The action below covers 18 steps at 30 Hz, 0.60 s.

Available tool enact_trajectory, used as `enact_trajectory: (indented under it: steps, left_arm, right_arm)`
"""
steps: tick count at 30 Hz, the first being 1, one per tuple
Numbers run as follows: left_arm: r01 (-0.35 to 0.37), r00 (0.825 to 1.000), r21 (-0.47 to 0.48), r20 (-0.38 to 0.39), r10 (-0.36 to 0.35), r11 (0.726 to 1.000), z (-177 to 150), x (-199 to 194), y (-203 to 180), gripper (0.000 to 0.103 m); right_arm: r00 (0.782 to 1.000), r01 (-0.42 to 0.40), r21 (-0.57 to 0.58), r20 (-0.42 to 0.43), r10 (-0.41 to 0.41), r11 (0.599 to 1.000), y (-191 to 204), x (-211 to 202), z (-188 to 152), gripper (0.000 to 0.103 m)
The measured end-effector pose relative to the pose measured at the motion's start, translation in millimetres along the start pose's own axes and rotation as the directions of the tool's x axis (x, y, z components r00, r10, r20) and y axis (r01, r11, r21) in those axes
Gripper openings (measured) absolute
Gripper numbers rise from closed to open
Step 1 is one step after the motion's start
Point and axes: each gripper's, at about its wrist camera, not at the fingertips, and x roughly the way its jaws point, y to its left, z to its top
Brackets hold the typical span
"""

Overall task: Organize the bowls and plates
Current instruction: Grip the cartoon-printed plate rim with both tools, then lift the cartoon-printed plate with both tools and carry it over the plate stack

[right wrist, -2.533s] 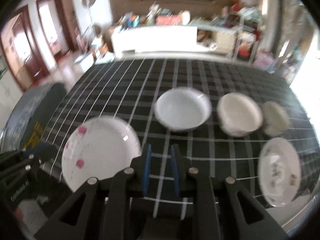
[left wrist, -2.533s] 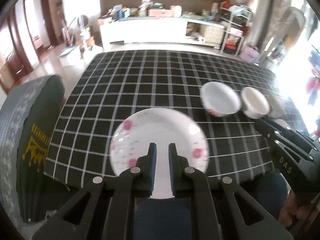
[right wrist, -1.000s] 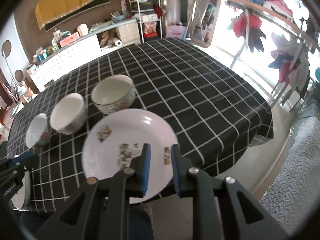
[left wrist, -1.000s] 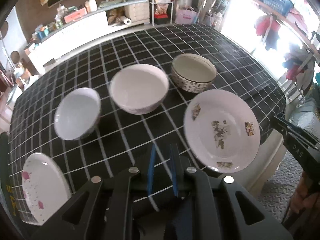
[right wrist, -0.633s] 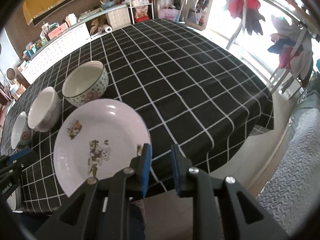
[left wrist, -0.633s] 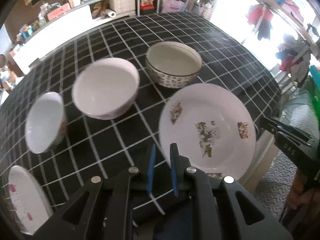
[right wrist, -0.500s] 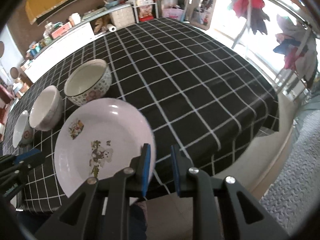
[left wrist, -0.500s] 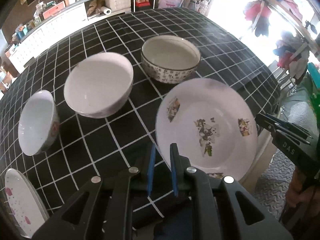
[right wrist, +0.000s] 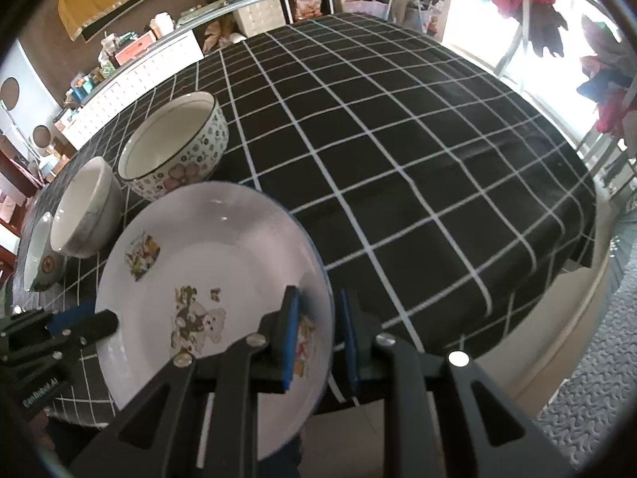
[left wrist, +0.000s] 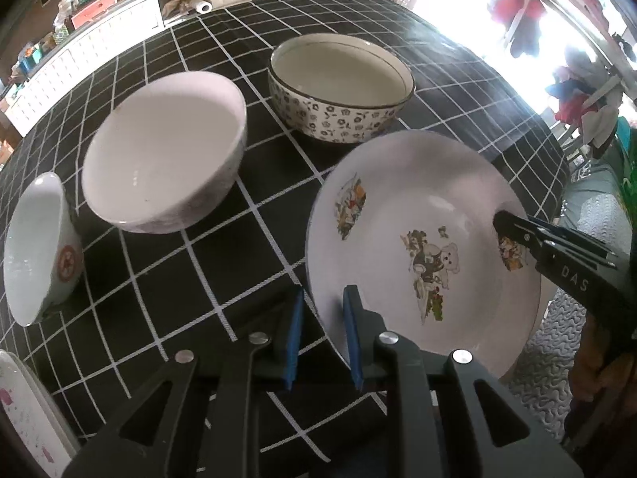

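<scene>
A white plate with a bear picture [left wrist: 430,215] [right wrist: 207,255] lies near the front edge of the black checked table. My left gripper [left wrist: 322,338] straddles the plate's left rim; its jaws are opening and the blue pads stand just off the rim. In the right wrist view it shows as the left gripper [right wrist: 105,320]. My right gripper [right wrist: 318,338] straddles the right rim with a narrow gap, its pads not visibly pressing; it shows as the right gripper [left wrist: 502,221]. Behind stand a flower-patterned bowl [left wrist: 338,79] [right wrist: 175,147], a white bowl [left wrist: 159,147] [right wrist: 83,207] and a small bowl [left wrist: 36,247].
A pink-spotted plate [left wrist: 24,410] shows at the lower left. The tablecloth [right wrist: 398,139] is bare right of the dishes and hangs over the near edge. A hand [left wrist: 597,370] holds the right gripper. A grey floor mat [right wrist: 589,378] lies beyond the table.
Both grippers came down and closer to the bear plate; its rim now stands between each pair of jaws. The left jaws are slightly wider than before.
</scene>
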Motion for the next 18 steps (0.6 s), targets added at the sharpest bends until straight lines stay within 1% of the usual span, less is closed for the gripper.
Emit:
enact_trajectory:
  steps: [2,7,11,14,18]
  left_arm:
    - [0.017,1.0,-0.011,-0.007,-0.017,1.0,1.2,1.0,0.6,0.014]
    - [0.016,1.0,-0.003,-0.006,-0.016,1.0,1.0,1.3,-0.1,0.014]
    - [0.008,1.0,-0.002,-0.004,-0.008,1.0,-0.9,0.5,1.3,0.014]
    - [-0.008,1.0,-0.017,-0.006,0.008,1.0,-6.7,-2.9,9.6,0.014]
    - [-0.024,1.0,-0.049,-0.016,0.024,0.998,-18.7,-9.3,28.8,0.014]
  right_arm:
    - [1.0,-0.009,-0.002,0.003,0.009,1.0,0.4,0.9,0.7,0.024]
    - [1.0,-0.004,-0.018,0.023,0.004,1.0,1.6,-0.8,-1.9,0.024]
    - [1.0,0.003,-0.032,0.018,-0.002,0.999,5.3,-0.1,-1.9,0.024]
    - [1.0,0.008,-0.059,0.015,-0.007,0.998,15.9,0.3,-3.0,0.024]
    - [1.0,-0.012,-0.094,0.004,0.012,0.996,34.1,-0.3,-9.3,0.024]
